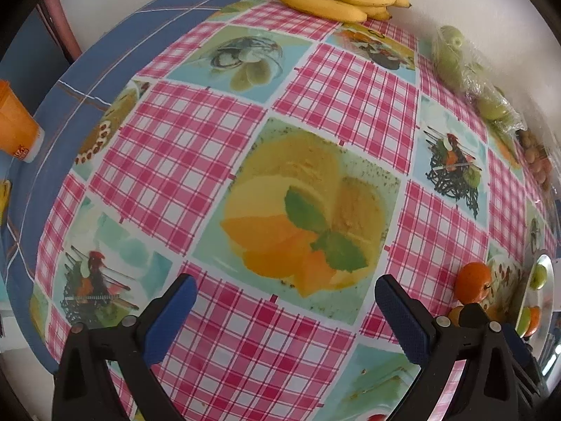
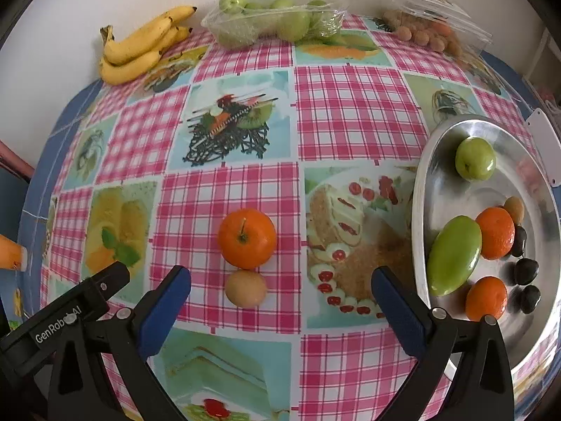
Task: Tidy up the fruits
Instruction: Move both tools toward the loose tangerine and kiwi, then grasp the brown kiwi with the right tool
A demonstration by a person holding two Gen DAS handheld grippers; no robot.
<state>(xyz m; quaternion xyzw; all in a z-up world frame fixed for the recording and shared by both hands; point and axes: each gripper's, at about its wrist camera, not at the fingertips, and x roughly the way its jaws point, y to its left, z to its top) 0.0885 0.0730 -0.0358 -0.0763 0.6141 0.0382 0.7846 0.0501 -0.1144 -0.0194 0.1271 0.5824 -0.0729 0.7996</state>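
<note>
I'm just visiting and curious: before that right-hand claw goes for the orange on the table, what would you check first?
1. Right gripper open: ok.
2. Orange in line between its fingers: ok.
3. Small tan fruit clear of the orange: not ok, it is right against it.
4. Room on the metal tray: ok.
5. Left gripper open and holding nothing: ok.

Three oranges: one on cloth [image 2: 247, 238], two in tray [image 2: 495, 232] [image 2: 486, 298]. One small tan fruit [image 2: 245, 288] touching cloth orange, another in tray [image 2: 514, 208]. Three dark plums [image 2: 526, 271]. One round green fruit [image 2: 474, 158], one oblong green fruit [image 2: 454, 255]. One banana bunch [image 2: 143, 45], banana count unclear. One bag of green apples [image 2: 273, 19]. One punnet of small fruit [image 2: 431, 28]. One metal tray [image 2: 426, 193].
</note>
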